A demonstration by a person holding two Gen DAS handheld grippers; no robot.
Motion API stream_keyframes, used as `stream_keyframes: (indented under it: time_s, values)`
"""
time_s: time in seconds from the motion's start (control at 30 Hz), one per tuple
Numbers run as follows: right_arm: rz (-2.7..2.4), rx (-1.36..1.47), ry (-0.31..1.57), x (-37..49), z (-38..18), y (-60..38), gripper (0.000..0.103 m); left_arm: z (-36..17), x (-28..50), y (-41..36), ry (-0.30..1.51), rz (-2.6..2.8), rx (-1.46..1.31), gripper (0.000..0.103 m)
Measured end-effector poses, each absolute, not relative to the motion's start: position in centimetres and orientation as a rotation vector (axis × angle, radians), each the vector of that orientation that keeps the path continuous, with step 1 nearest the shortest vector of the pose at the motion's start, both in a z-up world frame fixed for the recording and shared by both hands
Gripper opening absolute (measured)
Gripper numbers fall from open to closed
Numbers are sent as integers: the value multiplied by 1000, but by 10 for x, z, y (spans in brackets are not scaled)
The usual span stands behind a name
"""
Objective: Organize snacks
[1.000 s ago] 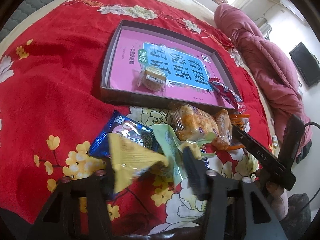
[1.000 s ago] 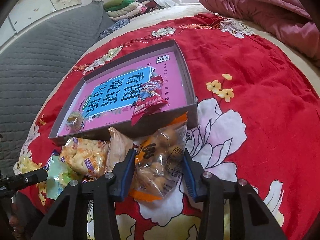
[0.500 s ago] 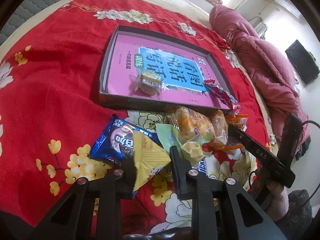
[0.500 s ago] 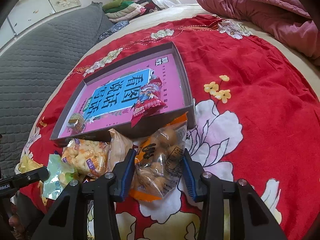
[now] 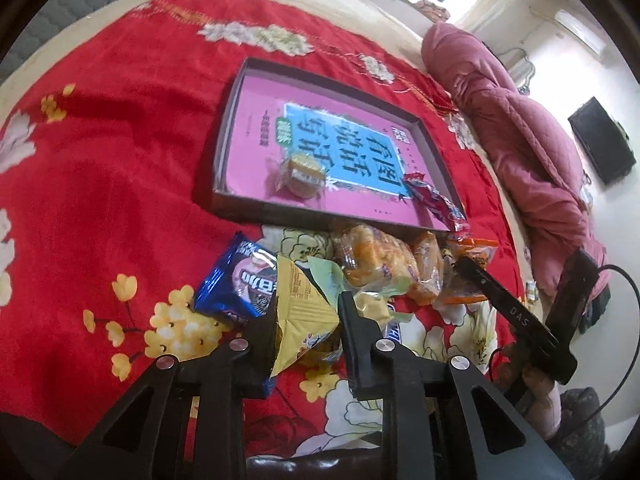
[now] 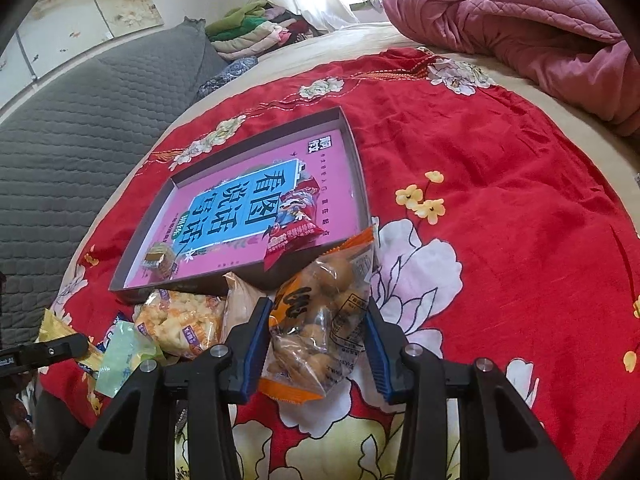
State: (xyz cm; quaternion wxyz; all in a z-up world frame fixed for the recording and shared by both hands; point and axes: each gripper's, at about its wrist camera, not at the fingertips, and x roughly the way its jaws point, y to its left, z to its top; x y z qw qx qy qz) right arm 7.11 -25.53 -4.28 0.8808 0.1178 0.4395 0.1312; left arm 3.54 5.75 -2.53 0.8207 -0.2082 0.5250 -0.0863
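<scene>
Yellow snack packet [image 5: 298, 312] sits clenched in your left hand-held gripper [image 5: 308, 320], just short of the tray [image 5: 224, 204]; your right hand-held gripper [image 6: 316, 332] clamps the orange-trimmed bag [image 6: 320, 320] touching that tray's near wall.

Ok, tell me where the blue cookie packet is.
In the left wrist view the blue cookie packet lies on the red bedspread, left of the yellow packet, in front of the tray.

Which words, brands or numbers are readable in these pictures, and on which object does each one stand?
"看图说话" on the pink-and-blue cover inside the shallow grey cardboard tray; its smaller print is blurred.
"DAS" on the black body of the right gripper.
The blue foil biscuit packet and the orange-edged clear bag of round snacks: print unreadable.
</scene>
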Motion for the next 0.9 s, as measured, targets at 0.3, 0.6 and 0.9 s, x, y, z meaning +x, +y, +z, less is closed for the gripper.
stream_keyframes:
  time_s: [0.3,0.6,0.9]
  values:
    - [266,250,867,66,-31,-259,44,-6,34,61,1057,-174,-436,26]
    - [296,218,769,59,-10,-254,43,11,35,69,1010,-151,-447,26]
    - [277,215,759,60,-9,-255,43,19,38,71,985,-143,-451,26]
